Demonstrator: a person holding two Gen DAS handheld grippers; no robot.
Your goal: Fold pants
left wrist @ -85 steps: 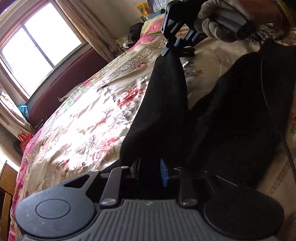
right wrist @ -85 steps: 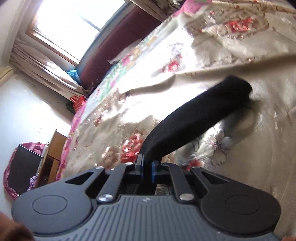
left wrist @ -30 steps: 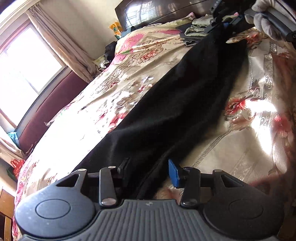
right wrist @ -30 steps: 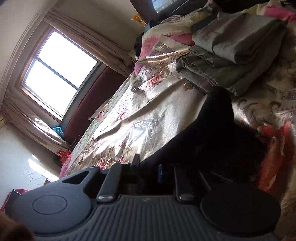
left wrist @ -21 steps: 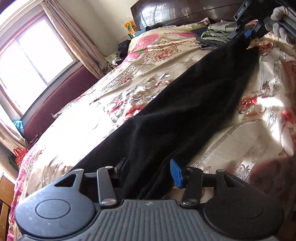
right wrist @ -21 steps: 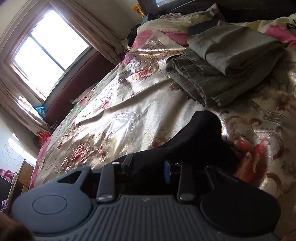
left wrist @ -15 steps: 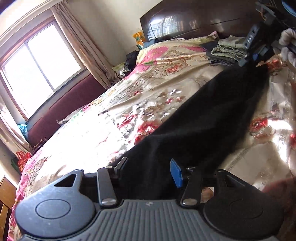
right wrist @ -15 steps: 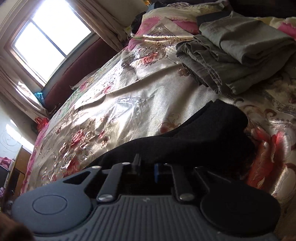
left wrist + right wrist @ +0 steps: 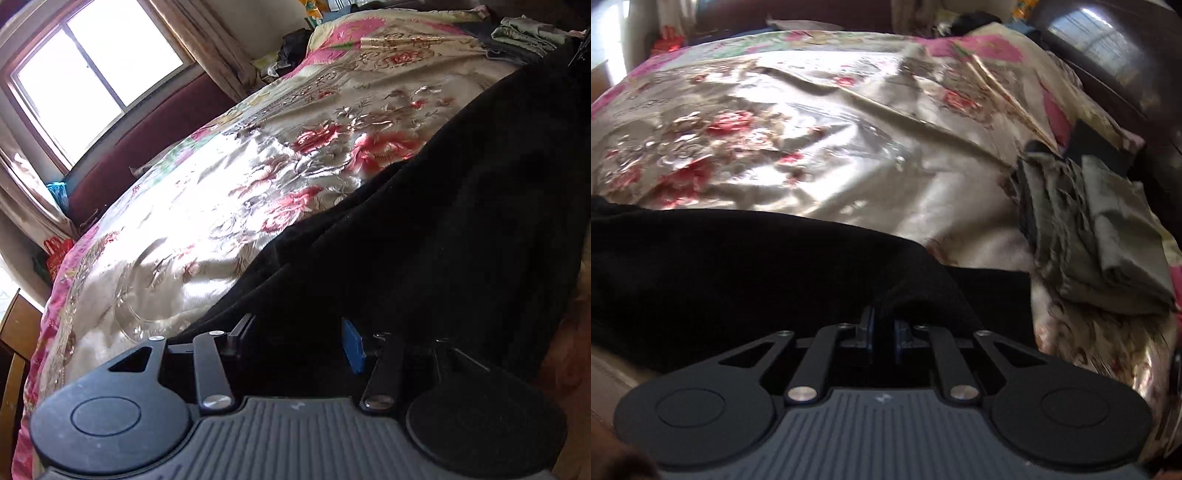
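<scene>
The black pants [image 9: 443,221] lie stretched along the near side of the floral bedspread [image 9: 240,192]. My left gripper [image 9: 297,339] has its jaws wide apart, with the black cloth bunched between them. My right gripper [image 9: 882,330] is shut on the other end of the pants [image 9: 757,266], pinching a raised fold of black cloth just above the bed. The right gripper's edge barely shows at the far right of the left wrist view.
A stack of folded grey-green clothes [image 9: 1108,229] lies on the bed to the right of the pants, also in the left wrist view [image 9: 528,35]. A dark headboard [image 9: 1108,44] stands behind it. A window [image 9: 92,81] and a maroon bench line the far side.
My left gripper opened from a pinch on the pants to wide jaws. Both grippers drew the pants out long and came down toward the bed. My right gripper swung round to face across the bed.
</scene>
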